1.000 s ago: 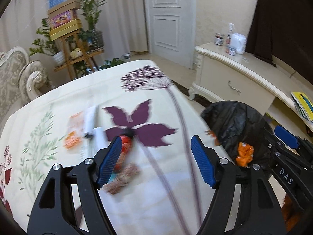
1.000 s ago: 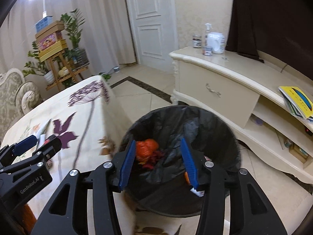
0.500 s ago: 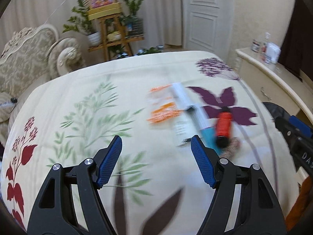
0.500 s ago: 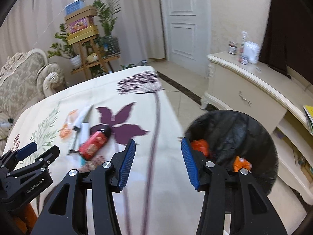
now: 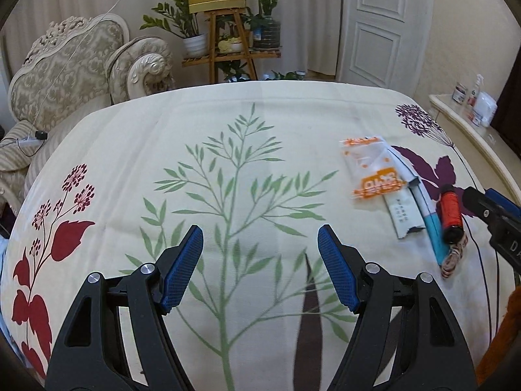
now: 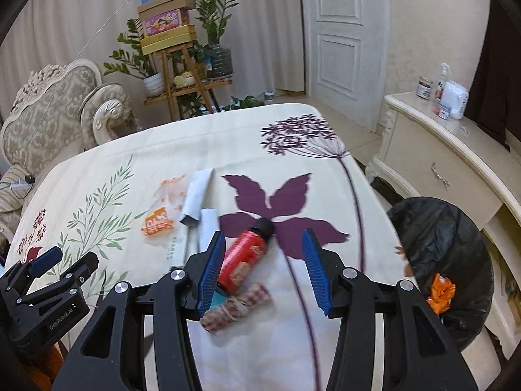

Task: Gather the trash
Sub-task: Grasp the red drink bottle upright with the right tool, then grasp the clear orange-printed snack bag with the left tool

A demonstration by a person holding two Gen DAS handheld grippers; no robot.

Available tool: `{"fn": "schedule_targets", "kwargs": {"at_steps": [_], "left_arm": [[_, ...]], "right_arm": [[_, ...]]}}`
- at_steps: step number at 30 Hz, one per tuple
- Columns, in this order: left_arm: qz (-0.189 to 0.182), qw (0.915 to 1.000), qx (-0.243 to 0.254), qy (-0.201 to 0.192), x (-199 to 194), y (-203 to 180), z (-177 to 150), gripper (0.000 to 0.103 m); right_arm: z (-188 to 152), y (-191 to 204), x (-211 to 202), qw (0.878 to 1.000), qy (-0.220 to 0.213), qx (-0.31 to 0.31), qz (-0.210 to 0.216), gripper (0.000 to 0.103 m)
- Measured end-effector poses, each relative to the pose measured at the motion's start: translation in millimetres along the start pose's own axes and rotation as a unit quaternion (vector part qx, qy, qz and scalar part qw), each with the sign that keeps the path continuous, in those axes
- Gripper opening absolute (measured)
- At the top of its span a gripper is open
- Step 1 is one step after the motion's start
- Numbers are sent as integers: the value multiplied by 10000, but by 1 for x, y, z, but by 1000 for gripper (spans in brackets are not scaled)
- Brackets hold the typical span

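Observation:
Trash lies on the floral tablecloth (image 5: 228,137): a red bottle with a black cap (image 6: 246,256), an orange-and-clear wrapper (image 6: 161,210), white paper packets (image 6: 198,195), a blue-tipped tube (image 5: 431,224) and a checked cloth bundle (image 6: 236,306). My right gripper (image 6: 265,268) is open and empty, with the red bottle between its fingers near the left one. My left gripper (image 5: 260,267) is open and empty over bare cloth, left of the trash. The black-lined bin (image 6: 446,247) stands beside the table at right, holding orange wrappers (image 6: 439,293).
A cream sideboard (image 6: 456,150) with bottles stands right of the bin. An ornate sofa (image 5: 65,65) and a wooden plant stand (image 5: 228,32) with boxes lie beyond the table's far edge. A white door (image 6: 342,32) is at the back.
Both grippers swung left, away from the bin. The right one now sits over the red bottle on the table. The left one moved past the trash to bare cloth.

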State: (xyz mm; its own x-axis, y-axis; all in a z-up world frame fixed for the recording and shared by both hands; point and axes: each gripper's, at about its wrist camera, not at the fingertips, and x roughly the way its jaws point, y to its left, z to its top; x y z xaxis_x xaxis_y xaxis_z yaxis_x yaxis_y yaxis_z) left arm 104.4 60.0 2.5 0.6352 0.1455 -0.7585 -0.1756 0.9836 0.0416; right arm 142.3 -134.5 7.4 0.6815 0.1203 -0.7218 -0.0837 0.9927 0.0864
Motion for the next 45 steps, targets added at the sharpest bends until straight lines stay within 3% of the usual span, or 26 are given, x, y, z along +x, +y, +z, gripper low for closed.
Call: {"fn": "schedule_targets", "kwargs": {"at_steps": [16,26,45], "left_arm": [[-82,9999,-56,78,7,3,-1,71],[-85,9999,-65,87,7,5,-3,71],[-238,9997,17,55,7,-10,12,71]], "right_arm": [[-6,4,18,9993,356,-68,-80,48],[-8,11,22,9986,497,-181,64,29],[1,-10,4,10000,82,24,6,25]]}}
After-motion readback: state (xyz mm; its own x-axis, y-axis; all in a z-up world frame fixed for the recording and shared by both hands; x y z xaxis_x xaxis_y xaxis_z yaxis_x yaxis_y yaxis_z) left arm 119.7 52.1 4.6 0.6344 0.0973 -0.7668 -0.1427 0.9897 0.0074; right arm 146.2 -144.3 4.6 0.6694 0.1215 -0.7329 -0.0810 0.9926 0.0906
